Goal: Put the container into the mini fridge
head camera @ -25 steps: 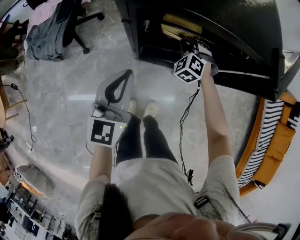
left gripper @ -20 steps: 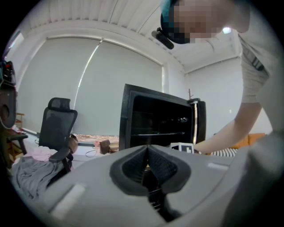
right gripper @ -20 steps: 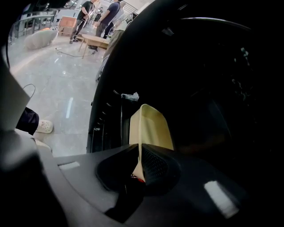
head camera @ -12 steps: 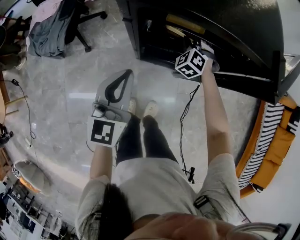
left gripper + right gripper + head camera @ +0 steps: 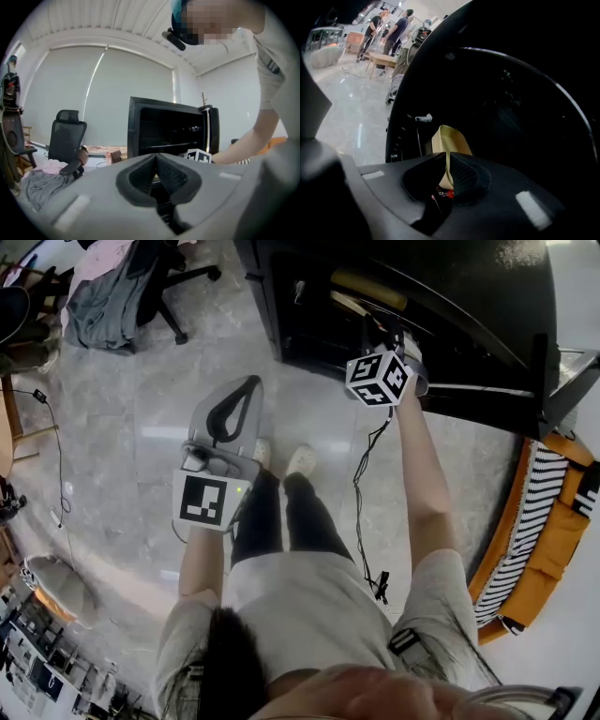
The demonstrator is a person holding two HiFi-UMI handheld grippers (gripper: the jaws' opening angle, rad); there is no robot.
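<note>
Right gripper [image 5: 447,164] pinches the tan container [image 5: 451,139] by a thin edge at the open mini fridge [image 5: 501,103]; so narrow a hold could slip.

Stretched out as glossy grey stone floor [image 5: 112,427] crossed by a black cable [image 5: 58,465], held a black office chair [image 5: 150,277] draped with grey clothes [image 5: 98,306] and an orange seat [image 5: 558,521] with a striped cover, and closed off behind with a blind-covered window [image 5: 84,103] under a ribbed white ceiling [image 5: 117,18].
</note>
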